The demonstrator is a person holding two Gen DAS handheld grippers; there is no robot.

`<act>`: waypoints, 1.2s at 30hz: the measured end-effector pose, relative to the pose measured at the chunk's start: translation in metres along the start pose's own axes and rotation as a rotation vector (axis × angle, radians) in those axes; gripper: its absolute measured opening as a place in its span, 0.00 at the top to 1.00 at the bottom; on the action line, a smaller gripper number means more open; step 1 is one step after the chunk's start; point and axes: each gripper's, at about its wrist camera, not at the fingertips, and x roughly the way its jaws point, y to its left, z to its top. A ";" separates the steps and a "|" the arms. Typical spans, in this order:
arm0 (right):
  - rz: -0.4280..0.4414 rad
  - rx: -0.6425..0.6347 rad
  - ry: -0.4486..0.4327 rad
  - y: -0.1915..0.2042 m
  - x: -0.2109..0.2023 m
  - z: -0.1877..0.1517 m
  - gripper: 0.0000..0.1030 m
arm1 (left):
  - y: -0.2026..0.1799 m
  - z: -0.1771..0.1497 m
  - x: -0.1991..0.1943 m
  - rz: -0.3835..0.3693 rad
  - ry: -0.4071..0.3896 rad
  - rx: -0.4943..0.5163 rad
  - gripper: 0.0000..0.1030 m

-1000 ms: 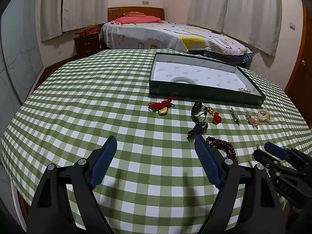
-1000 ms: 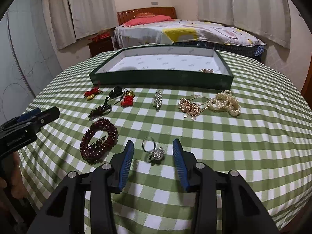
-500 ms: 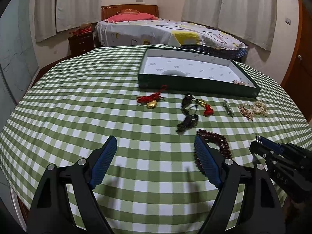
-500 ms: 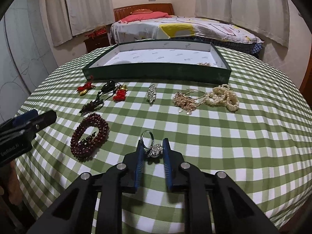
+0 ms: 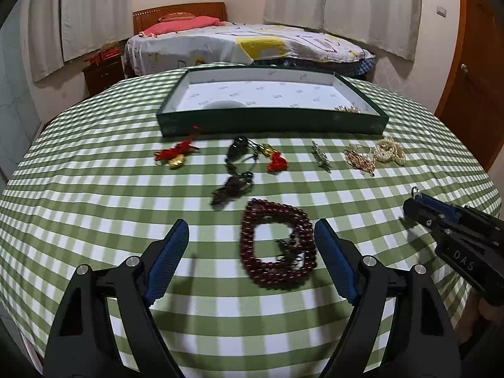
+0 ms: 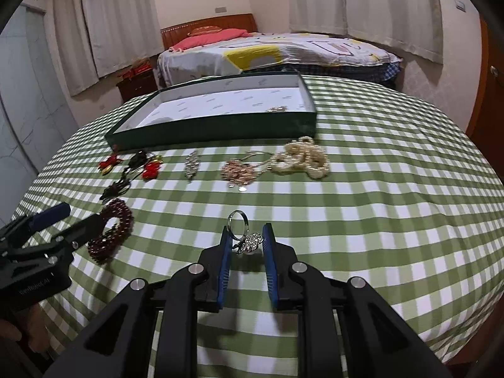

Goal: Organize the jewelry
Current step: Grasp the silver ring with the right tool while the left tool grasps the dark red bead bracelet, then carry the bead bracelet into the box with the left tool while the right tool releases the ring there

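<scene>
— Two grippers, so we start on the left: where do we stand with our left gripper (image 5: 252, 245)?

— Our jaws gape wide with nothing clamped; the dark red bead bracelet (image 5: 277, 249) lies flat on the checked tablecloth (image 5: 94, 189) between the fingers, nearer the right one, and we cannot tell whether that finger touches it. Its loop stretches away from us, along the line we point

— So which hand should take it?

— We judge the left, since it is the only hand straddling the beads; a straight drop and a squeeze across the loop's narrow side looks like enough

— And further right?

— Our right gripper (image 6: 246, 241) has just been closing, and its pads now pinch the silver ring (image 6: 242, 231): the jewelled top sits between the fingertips while the band stands up ahead of them, over the cloth

— Where does the ring need to go?

— We reckon into the green tray (image 6: 214, 129), which lies straight ahead and slightly left of that gripper, well apart, past the row holding the gold chain (image 6: 239, 171) and pearl strand (image 6: 302, 160). Its long side faces us, so the carry is forward over the near wall
</scene>
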 end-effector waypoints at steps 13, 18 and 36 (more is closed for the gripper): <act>0.002 0.026 -0.008 -0.009 -0.001 0.000 0.80 | -0.007 -0.005 0.018 0.024 0.038 -0.003 0.46; 0.005 0.023 -0.003 -0.008 0.000 0.001 0.80 | -0.005 -0.007 0.014 -0.018 0.027 -0.004 0.73; 0.015 0.002 -0.020 0.002 -0.003 0.004 0.80 | -0.003 0.001 -0.004 -0.048 -0.039 0.005 0.80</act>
